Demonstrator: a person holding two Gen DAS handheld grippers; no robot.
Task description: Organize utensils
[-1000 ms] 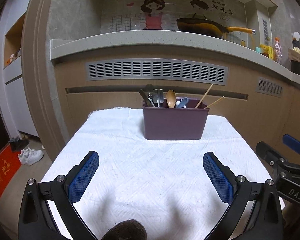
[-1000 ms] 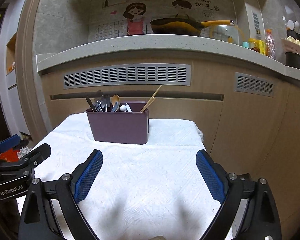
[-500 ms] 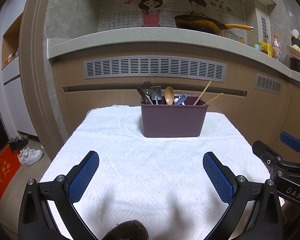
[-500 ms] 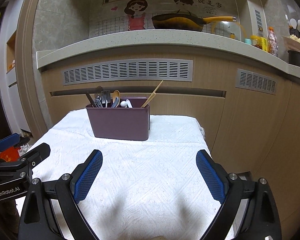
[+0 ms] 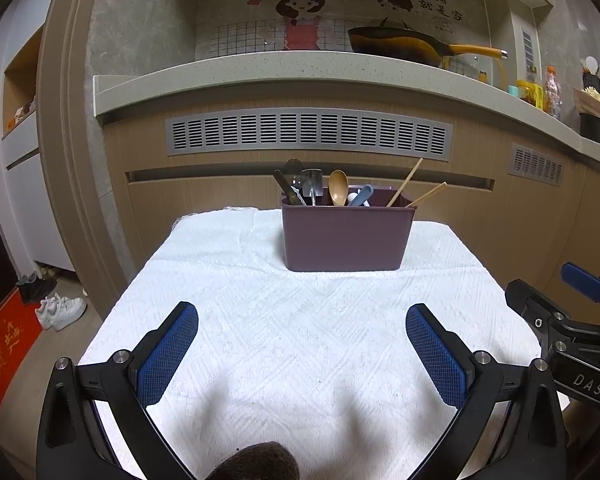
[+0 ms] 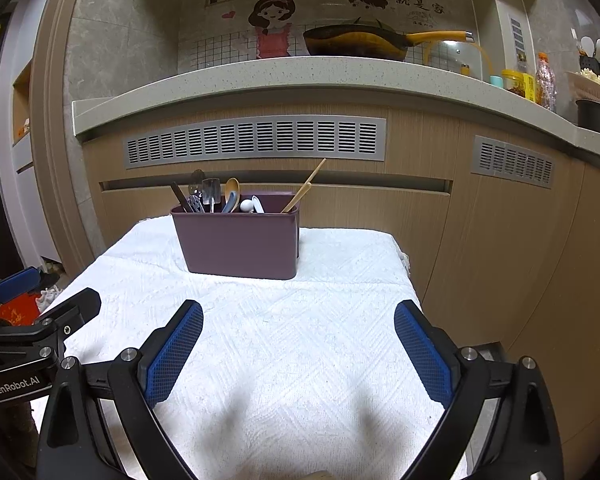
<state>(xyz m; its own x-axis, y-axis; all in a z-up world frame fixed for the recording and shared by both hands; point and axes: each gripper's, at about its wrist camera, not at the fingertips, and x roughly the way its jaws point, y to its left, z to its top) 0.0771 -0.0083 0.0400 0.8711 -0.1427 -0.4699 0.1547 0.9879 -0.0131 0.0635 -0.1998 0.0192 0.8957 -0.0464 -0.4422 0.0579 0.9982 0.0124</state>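
Utensil holder (image 5: 346, 236) on the cloth (image 5: 292, 332), toward its far edge; spoons (image 5: 338, 188) and chopsticks (image 5: 406, 186) inside; kitchen counter (image 5: 300, 68) behind holder; pan (image 5: 396, 42) on it.

Speckled countertop (image 5: 300, 68) over wooden cabinets (image 6: 500, 240), cartoon-decorated tiled wall (image 5: 300, 32) behind.

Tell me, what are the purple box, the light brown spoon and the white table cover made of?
The purple box looks like matte plastic: smooth walls, rounded corners. The light brown spoon seems wooden, going by its warm tan colour. The white table cover looks like woven cloth, with a raised diamond texture.
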